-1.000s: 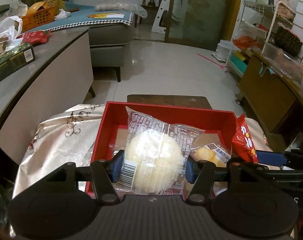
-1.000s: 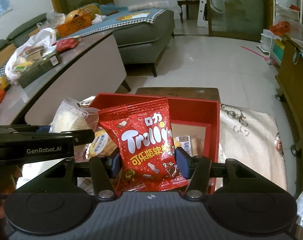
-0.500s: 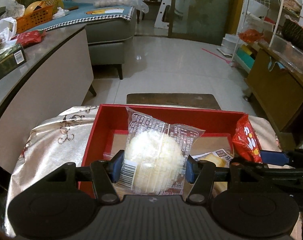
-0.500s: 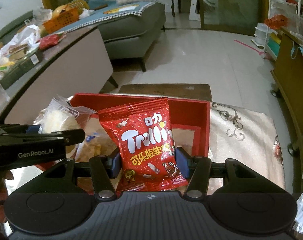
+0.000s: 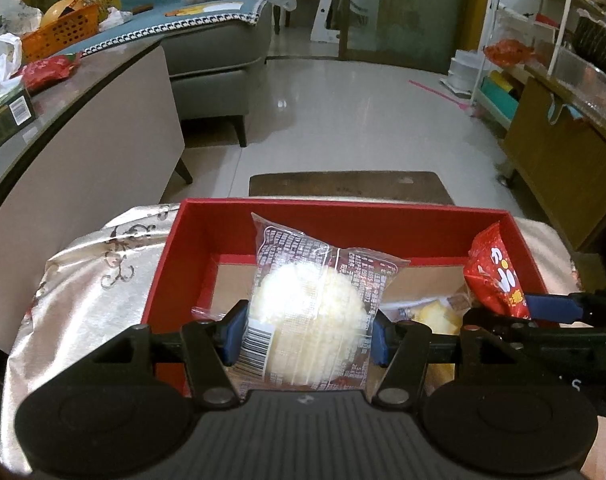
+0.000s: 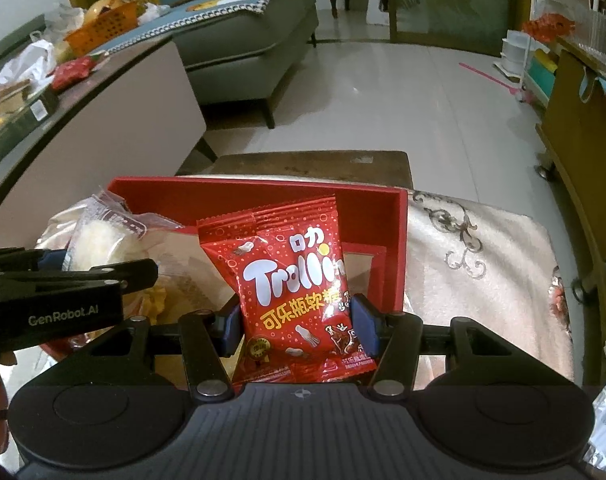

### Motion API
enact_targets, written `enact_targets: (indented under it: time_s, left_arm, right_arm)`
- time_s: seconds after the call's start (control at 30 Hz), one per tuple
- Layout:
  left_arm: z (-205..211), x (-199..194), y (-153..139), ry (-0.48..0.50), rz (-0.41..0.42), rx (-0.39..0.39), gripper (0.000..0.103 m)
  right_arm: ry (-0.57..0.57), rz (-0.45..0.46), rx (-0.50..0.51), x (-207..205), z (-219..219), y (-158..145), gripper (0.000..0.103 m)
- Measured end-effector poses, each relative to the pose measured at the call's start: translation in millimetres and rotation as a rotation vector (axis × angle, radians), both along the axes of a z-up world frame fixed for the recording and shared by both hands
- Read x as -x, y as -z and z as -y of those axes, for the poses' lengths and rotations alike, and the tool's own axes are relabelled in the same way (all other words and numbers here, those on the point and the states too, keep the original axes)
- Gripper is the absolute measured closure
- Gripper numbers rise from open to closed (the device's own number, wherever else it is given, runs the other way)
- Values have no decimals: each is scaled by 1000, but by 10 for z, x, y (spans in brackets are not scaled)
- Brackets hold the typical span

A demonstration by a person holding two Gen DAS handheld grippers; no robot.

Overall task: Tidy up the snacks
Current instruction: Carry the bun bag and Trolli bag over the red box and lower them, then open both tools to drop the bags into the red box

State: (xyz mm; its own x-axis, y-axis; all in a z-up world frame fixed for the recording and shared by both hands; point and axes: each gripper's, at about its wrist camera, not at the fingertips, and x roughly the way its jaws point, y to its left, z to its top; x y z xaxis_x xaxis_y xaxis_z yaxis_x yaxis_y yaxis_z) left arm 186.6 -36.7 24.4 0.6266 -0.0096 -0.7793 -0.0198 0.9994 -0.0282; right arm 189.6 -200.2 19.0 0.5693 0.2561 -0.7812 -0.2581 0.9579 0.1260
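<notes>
Centrally, left gripper clamping a clear-wrapped pale bun, right gripper clamping a red Trolli gummy packet, both over the red box.

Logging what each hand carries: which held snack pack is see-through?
The round pastry pack in the left gripper; the right gripper's Trolli gummy bag is opaque red.

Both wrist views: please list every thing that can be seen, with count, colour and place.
Gift box: one, red, open, on patterned cloth.
Tablecloth: one, cream, under box.
Cake packet: one, clear wrapper, pale cake, over box.
Trolli gummy packets: at least two, red, over box.
Wrapped snacks: several, yellowish, inside box.
Basket: one, orange, far left.
Sofa: one, grey, behind.
Left gripper: black, shut on cake packet.
Right gripper: black, shut on Trolli gummy packets.
</notes>
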Motion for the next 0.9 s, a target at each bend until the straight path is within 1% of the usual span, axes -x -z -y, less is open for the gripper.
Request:
enact_targets:
  time_s: [0.13,0.27,0.43,0.63,0.77,0.9]
  left_arm:
    - [32,-31,54,4,-14,-11,51]
    - [63,-47,88,7,-23,-21,51]
    - [85,-56,99,8,-31,-31,50]
    - [112,-28,30,12,3,-41,41]
    - [100,-7,-2,13,14,-51,33]
    - [73,8,-35,5,19,-47,30]
  right_arm:
    - [-8,-20,9,-45,-13,68,41]
    - [-12,-19,28,-69,-55,81,40]
    - [-7,-23,14,-89,-38,65,40]
    - [2,-6,9,-91,-7,25,38]
    - [13,2,9,-74,20,-1,36]
    - [26,11,9,-65,48,-22,36]
